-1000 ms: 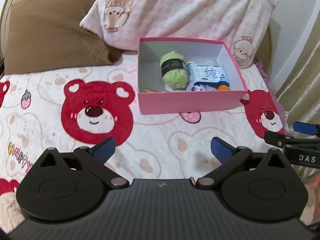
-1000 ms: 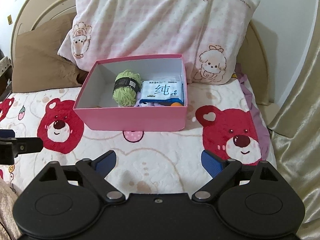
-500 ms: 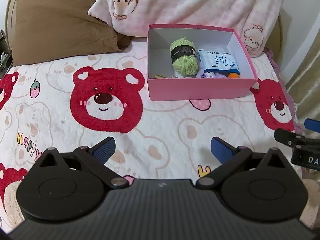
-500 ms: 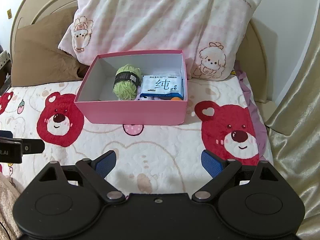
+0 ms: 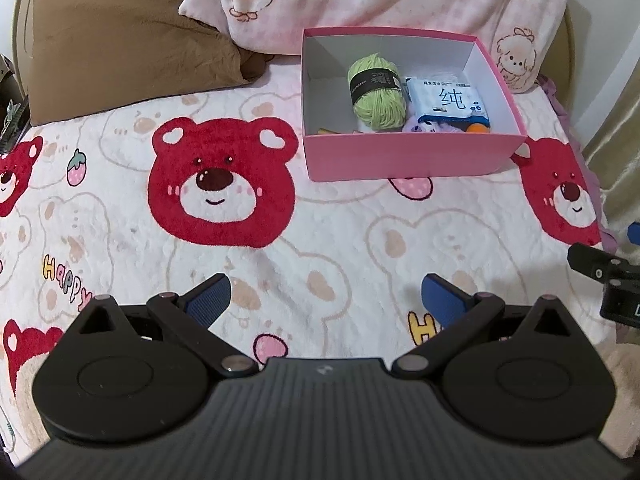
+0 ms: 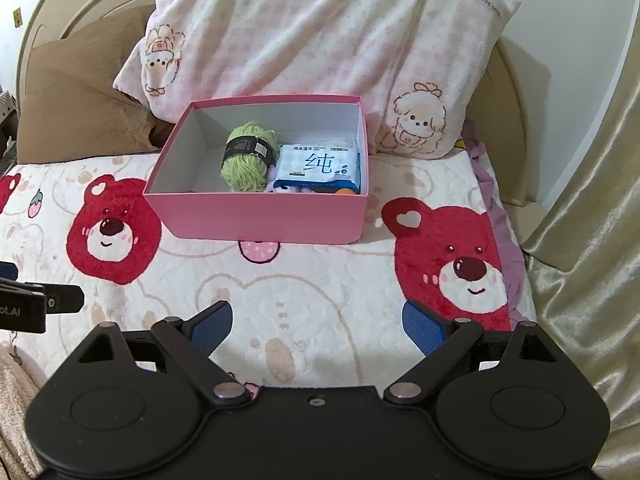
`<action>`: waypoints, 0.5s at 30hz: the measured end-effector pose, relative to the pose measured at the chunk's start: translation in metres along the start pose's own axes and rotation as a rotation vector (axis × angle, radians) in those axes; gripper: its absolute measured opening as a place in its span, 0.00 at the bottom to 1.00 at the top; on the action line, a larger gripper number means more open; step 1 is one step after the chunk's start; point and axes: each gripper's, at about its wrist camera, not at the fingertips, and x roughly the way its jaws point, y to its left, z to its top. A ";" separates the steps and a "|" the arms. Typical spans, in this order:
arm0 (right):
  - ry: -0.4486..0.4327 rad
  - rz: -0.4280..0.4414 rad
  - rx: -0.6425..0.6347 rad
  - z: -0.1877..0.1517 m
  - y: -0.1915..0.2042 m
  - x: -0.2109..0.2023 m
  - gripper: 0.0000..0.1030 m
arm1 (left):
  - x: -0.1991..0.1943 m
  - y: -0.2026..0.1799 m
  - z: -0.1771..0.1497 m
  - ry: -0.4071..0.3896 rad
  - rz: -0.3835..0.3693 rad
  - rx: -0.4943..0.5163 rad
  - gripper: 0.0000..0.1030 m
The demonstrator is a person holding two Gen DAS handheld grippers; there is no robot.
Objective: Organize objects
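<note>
Both grippers: my left gripper [image 5: 324,300] and right gripper [image 6: 317,322] spread wide, holding nothing, over the bear blanket [image 5: 340,232].
Box: pink box [image 6: 260,220] ahead, against the pink pillow [image 6: 320,40].
Contents: green yarn [image 6: 246,158] beside a wipes pack [image 6: 320,166]; small purple and orange items underneath, unclear.

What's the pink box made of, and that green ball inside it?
The pink box looks like matte cardboard: thin flat walls, crisp folded corners, white inside. The green ball looks like soft yarn: wound fuzzy strands under a dark paper band.
</note>
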 end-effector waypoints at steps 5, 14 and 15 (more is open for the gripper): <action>-0.005 0.010 -0.015 0.001 0.002 -0.001 0.91 | 0.002 0.002 0.001 0.008 -0.027 0.006 1.00; 0.005 -0.013 -0.033 0.002 0.002 -0.001 0.91 | 0.005 0.003 0.002 0.014 -0.033 0.005 1.00; 0.005 -0.014 -0.031 0.002 0.002 -0.001 0.91 | 0.005 0.003 0.002 0.012 -0.030 0.005 1.00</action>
